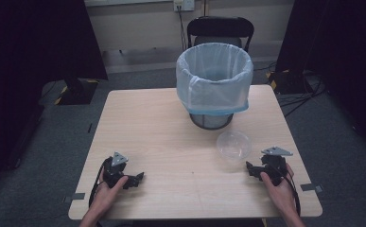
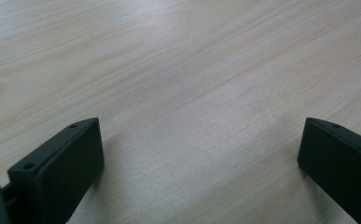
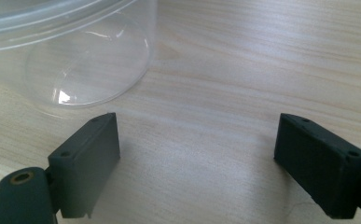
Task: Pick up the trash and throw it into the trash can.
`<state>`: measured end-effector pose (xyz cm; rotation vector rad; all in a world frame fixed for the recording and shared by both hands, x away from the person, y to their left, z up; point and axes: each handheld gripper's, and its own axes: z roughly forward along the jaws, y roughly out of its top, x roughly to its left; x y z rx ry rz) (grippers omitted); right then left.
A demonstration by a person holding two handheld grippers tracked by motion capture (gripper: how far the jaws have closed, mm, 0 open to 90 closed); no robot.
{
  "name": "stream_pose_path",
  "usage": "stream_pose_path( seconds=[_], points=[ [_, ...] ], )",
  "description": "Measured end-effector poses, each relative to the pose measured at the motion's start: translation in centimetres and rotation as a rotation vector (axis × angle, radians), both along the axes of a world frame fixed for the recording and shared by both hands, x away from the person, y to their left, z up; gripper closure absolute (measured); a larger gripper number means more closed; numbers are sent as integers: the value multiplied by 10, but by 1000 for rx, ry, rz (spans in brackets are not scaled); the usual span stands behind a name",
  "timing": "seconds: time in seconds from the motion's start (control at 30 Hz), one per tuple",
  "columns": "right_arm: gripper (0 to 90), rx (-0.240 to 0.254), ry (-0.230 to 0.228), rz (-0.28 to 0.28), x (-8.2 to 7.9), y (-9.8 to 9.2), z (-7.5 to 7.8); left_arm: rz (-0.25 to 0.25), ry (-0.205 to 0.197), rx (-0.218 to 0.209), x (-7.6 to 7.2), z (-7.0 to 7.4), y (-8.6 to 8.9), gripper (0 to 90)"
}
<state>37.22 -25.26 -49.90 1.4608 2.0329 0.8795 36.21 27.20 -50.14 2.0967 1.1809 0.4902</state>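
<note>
We hold left tongs [image 1: 134, 179] and right tongs [image 1: 251, 169] low on the pale wooden worktop [image 1: 161, 127], both gaping, empty. Clear round plastic bowl [image 1: 233, 144] sits right, near the lined mesh bin [image 1: 214, 82]. Likely start; next, we judge, right tongs straddle the bowl's rim.

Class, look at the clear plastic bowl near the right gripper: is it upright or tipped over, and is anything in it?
Upright and empty: the clear plastic bowl stands rim-up on the table, wood grain showing through it.
</note>
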Motion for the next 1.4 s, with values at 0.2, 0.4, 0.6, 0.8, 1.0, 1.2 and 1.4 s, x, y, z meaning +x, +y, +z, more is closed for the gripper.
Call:
stream_pose_path(
  seconds=[0.2,0.4,0.6,0.8,1.0,1.2,1.4],
  points=[
    [166,0,35,35,0,-2,4,0,0,0,0,0,0,0],
    [220,42,18,73,-2,-2,23,-1,0,-2,0,0,0,0],
    [336,90,4,105,-7,-6,43,0,1,-3,0,0,0,0],
    [384,114,-84,136,-13,-8,64,0,-1,0,0,0,0,0],
    [340,145,-126,170,-1,0,83,-1,0,0,0,0,0,0],
    [167,249,-64,212,29,9,79,-1,0,-2,0,0,0,0],
    [150,238,-39,209,45,15,75,1,-1,-3,0,0,0,0]
  ],
)
